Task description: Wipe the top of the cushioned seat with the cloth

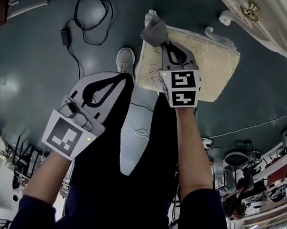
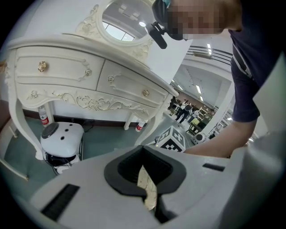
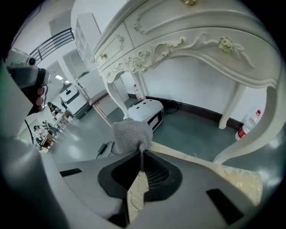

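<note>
Cream cushioned seat (image 1: 210, 62) seems mostly unwiped: right gripper (image 1: 163, 44) pinches grey knitted cloth (image 1: 155, 32) at its corner, left gripper (image 1: 118, 78) closed, empty

grey right claw (image 1: 166, 49), dark navy sleeve (image 1: 207, 222)

I'm looking into a big open lab hall, ornate white carved dressing table (image 2: 89, 85) with gilt knobs, glossy grey-green floor (image 1: 29, 57), loose black cables (image 1: 91, 18), distant people among desks (image 2: 185, 112).
</note>
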Motion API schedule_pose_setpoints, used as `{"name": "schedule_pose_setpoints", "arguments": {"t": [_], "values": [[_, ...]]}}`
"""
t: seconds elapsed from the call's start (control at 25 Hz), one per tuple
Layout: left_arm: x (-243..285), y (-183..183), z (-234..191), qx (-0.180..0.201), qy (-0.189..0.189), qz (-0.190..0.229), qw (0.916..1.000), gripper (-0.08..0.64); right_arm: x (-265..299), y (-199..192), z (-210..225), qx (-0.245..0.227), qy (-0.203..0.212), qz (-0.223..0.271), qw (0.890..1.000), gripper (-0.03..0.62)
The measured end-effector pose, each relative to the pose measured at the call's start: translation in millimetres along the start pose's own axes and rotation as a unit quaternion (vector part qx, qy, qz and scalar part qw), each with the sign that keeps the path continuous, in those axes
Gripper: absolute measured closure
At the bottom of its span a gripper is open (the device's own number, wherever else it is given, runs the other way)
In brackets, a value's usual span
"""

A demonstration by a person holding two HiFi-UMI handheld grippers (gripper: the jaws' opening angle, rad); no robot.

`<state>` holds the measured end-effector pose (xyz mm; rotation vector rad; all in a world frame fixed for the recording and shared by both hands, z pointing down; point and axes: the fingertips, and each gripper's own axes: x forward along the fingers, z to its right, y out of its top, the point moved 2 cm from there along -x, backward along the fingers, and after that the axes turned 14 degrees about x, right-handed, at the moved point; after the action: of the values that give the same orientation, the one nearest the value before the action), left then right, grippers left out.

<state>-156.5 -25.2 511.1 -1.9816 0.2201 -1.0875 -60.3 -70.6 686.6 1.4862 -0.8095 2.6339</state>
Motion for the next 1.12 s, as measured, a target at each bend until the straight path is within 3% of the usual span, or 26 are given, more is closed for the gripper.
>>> {"name": "schedule_pose_setpoints", "arguments": {"t": [0.72,1.12], "values": [[88,42,96,0.022,-0.04,-0.01,0.9989,0.552,-85,-31,150,0.057,-0.056,0.013,0.997,0.555],[122,60,138,0.038,-0.058,-0.013,0.9975,0.552,-125,-48,212,0.09,-0.087,0.027,0.992,0.555]]}}
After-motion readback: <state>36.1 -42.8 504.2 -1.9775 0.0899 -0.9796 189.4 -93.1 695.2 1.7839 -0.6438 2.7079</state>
